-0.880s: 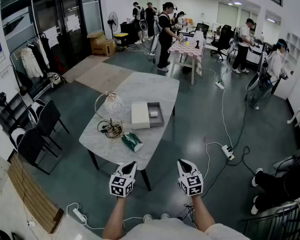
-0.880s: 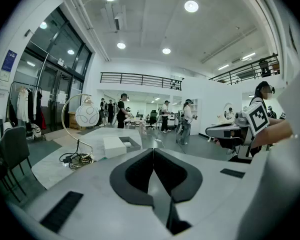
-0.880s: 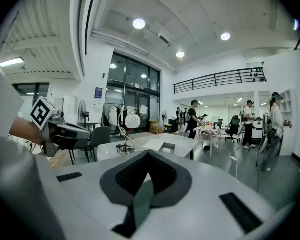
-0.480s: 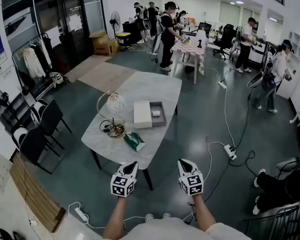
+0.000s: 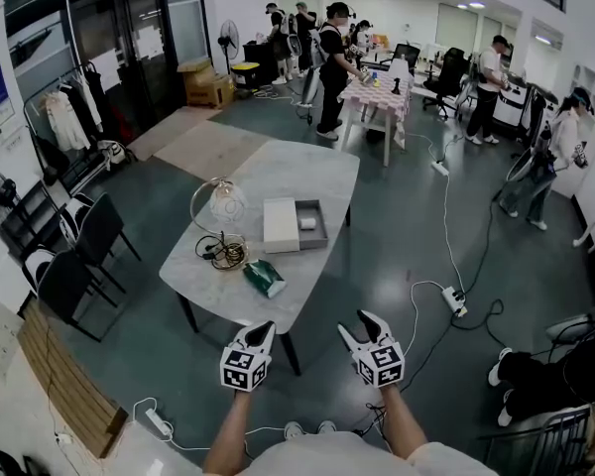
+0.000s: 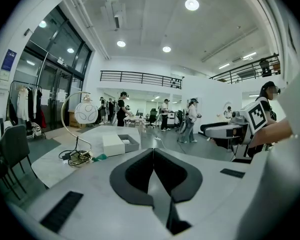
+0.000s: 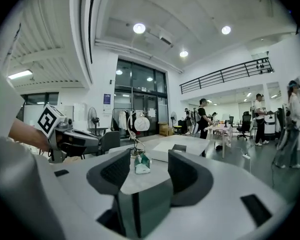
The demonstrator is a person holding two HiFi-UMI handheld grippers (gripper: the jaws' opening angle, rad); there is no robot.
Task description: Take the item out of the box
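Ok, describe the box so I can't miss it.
On the white marble-top table, beyond the green packet, lie two flat squares. The open grey box is the right one, holding a small white item; the left is a plain white lid.

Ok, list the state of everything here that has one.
left gripper: shut, empty.
right gripper: open, empty.
box: open, lid off beside it.
white item: inside the box.
green packet: lying on the table.

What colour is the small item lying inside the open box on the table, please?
White; the item shows best in the head view.
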